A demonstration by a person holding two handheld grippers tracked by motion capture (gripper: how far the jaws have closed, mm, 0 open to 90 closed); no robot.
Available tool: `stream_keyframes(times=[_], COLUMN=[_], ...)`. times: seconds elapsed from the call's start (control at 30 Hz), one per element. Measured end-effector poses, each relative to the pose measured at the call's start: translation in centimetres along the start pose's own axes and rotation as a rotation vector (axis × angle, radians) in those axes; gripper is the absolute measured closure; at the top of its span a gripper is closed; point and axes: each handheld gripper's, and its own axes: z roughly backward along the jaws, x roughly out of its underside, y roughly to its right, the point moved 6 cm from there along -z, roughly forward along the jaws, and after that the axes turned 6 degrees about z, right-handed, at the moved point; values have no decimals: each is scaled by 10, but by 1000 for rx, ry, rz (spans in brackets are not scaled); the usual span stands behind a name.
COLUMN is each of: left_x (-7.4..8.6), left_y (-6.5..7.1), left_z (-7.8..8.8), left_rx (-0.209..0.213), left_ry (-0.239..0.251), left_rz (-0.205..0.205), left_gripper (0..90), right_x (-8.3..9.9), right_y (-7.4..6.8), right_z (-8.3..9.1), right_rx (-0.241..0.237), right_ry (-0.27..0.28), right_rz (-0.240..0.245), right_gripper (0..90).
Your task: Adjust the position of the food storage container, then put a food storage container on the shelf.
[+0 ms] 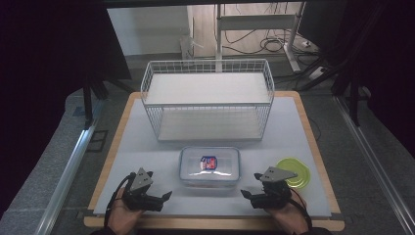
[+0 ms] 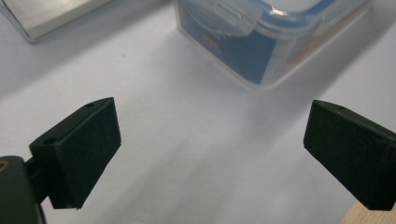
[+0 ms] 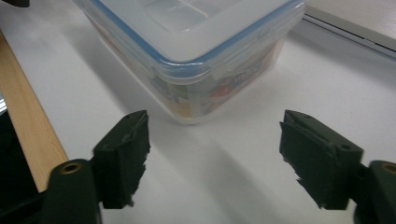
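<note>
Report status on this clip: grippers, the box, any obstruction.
Left gripper open, right gripper open, nothing between the fingers. Lidded plastic box sits on the table between them, untouched. Wire basket behind, green lid far right; approach clear.

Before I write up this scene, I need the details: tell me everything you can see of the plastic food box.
The food box is a clear rectangular plastic tub with a translucent lid edged in blue and a clip flap on its side. The lid is on. Something printed in red and blue lies inside. It sits flat on the white table mat, just in front of the wire basket, apart from both claws.
</note>
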Motion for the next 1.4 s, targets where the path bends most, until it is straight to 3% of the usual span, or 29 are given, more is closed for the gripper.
stream_keyframes(times=[0.17, 0.33, 0.5, 0.6, 0.8, 0.93, 1.07, 1.13, 1.27, 1.4], left_x=[-2, -2, -4, -4, -7, -17, -28, -34, -47, -58], left_y=[-4, -6, -6, -5, -4, -4, -2, 0, 0, -1], left_z=[0, -1, -1, -2, -1, 0, -3, -7, -18, -30], left_rx=[-5, 21, 16, 11, 27, 52, 103, 136, 178, 236], left_ry=[31, 42, 58, 43, 11, -1, -16, -22, -25, -26], left_rz=[11, 28, 15, 8, 45, 80, 99, 114, 105, 131], left_gripper=[35, 42, 47, 46, 53, 44, 28, 36, 45, 38], right_x=[1, 0, 1, 1, -3, -9, -12, -16, -24, -35], right_y=[1, 1, 2, 2, 5, 6, 7, 8, 8, 13], right_z=[-2, -3, -4, -4, -2, -1, -6, -8, -12, -20], right_rx=[-9, -10, -21, -26, -28, -29, -72, -81, -90, -99], right_ry=[-2, 5, 6, 6, 18, 22, -27, -34, -37, -40], right_rz=[-17, -36, -56, -53, -81, -109, -160, -167, -164, -163], right_gripper=[170, 147, 122, 120, 115, 81, 37, 50, 85, 95])
